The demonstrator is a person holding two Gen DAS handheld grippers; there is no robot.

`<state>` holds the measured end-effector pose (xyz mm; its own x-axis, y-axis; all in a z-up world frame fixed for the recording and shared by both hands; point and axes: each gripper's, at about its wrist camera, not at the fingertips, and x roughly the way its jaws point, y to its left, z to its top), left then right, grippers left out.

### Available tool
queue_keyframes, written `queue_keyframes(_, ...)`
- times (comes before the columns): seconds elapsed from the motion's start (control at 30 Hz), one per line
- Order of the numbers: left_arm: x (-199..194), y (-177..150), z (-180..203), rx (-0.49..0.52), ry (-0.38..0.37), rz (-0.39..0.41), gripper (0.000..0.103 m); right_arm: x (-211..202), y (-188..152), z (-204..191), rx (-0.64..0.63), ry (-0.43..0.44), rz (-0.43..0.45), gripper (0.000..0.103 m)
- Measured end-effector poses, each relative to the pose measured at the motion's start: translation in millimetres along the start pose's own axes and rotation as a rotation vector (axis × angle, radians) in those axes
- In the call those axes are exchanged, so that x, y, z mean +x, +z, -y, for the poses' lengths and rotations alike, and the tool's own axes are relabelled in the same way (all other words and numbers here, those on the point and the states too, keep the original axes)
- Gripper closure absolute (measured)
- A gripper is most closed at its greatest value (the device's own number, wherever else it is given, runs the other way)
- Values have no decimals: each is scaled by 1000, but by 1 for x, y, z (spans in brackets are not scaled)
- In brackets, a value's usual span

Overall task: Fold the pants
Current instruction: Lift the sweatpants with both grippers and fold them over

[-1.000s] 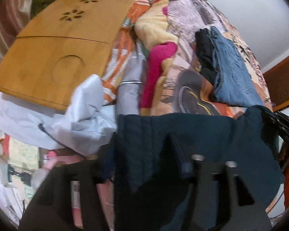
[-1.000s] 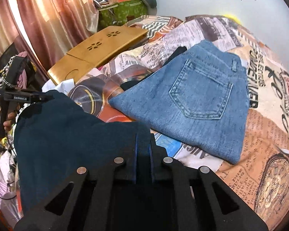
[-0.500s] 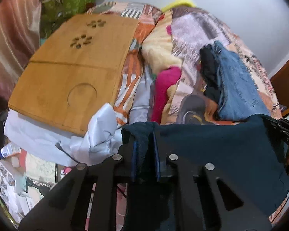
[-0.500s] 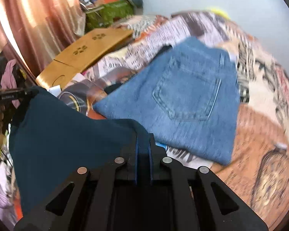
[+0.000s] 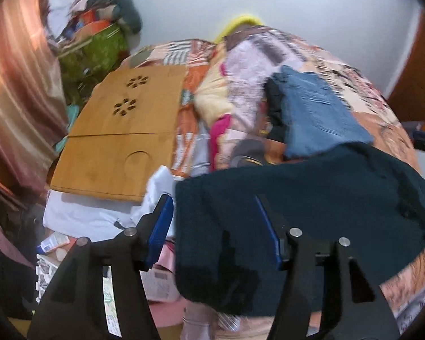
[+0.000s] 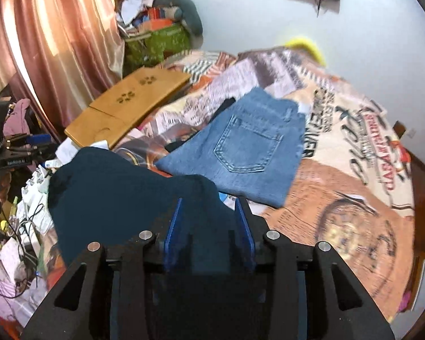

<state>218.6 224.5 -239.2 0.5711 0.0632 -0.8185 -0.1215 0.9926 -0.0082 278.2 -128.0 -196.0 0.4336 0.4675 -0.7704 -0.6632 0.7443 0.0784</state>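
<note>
Dark teal pants [image 5: 311, 198] lie folded at the near edge of the bed, also in the right wrist view [image 6: 121, 195]. My left gripper [image 5: 215, 212] is open, its blue pads either side of the pants' left corner. My right gripper [image 6: 208, 209] is open, its pads apart around the pants' right corner. Neither pad pair presses the cloth. Folded blue jeans [image 6: 240, 147] lie on the bed beyond the teal pants, also in the left wrist view [image 5: 317, 116], with a black garment [image 5: 273, 110] under their left side.
A patterned bedspread [image 6: 354, 187] covers the bed. A wooden lap tray [image 5: 121, 138] lies at the bed's left side on white cloth [image 5: 93, 215]. Curtains [image 6: 51, 42] and a green bag [image 6: 158, 42] stand at left. Clutter and cables [image 6: 22, 226] fill the floor.
Both grippers have opened and let go of the teal pants, which now rest on the bed edge. Both cameras have tilted up and back.
</note>
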Motion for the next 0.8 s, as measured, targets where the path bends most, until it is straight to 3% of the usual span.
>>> queue_keyframes(0.17,-21,-30,27,31,-35,-3,36,-43,-27,-4,-11,-19,39,61)
queue_keyframes(0.5,11,-98,36,-30,166,-101,35,-56,-115,-11,26,-23,-23,60)
queue_keyframes(0.63,25,-105,29,-114,201,-91,35,-51,-138,-13,51,-12,-53,60)
queue_keyframes(0.8,45,-106,33,-124,207,-106,35,-37,-147,-15,65,-15,-68,60)
